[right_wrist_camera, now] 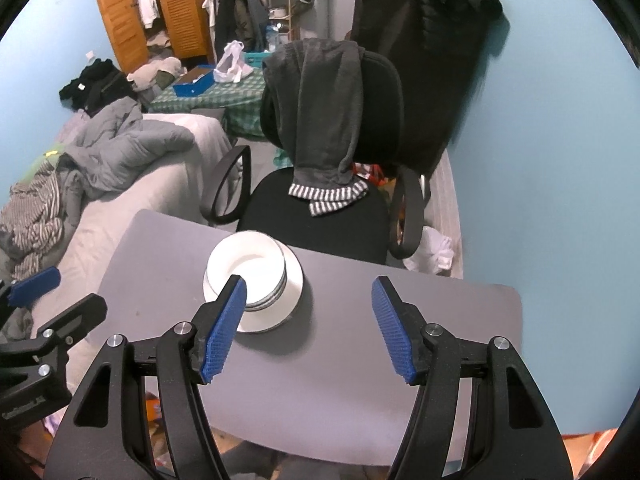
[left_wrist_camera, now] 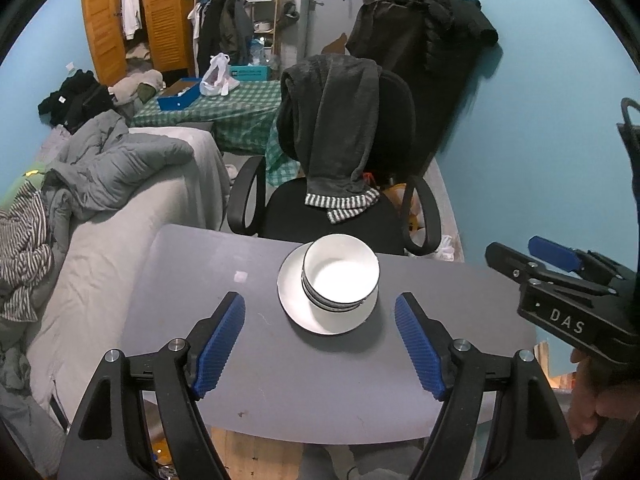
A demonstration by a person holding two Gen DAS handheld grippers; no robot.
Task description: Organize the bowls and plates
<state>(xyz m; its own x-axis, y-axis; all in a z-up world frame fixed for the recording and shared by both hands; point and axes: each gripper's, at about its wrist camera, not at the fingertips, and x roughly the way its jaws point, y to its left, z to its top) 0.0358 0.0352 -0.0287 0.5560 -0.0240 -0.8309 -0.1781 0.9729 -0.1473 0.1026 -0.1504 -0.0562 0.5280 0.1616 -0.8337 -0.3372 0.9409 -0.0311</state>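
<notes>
- The stack of bowls (left_wrist_camera: 340,274) sits nested on the white plate (left_wrist_camera: 296,312), and the plate rests on the grey table (left_wrist_camera: 320,380) toward its far edge, just in front of the black office chair (left_wrist_camera: 340,216)
- The left gripper (left_wrist_camera: 320,344) hangs above the table with its blue pads spread wide and nothing between them; the plate and bowls lie just beyond its fingertips, centred in its line
- The right gripper (right_wrist_camera: 308,328) is likewise spread and empty; from its own camera the stack lies off to the left, partly behind its left pad (right_wrist_camera: 224,332)
- By the look of it the stacking is finished, so the step in hand is probably a clean retreat: both pairs of jaws should stay apart and clear of the rims
- If the stack needs straightening, the bowls look slightly offset toward one side of the plate; a light nudge at the lowest bowl's wall would serve better than a push at the top rim, which could tip the pile
- To shift the whole set, I would grip the plate's rim at both sides, one gripper each, and keep it level, since glazed bowls will slide
- The plate is near the table's far edge, so any push ought to go toward the person, not the chair
</notes>
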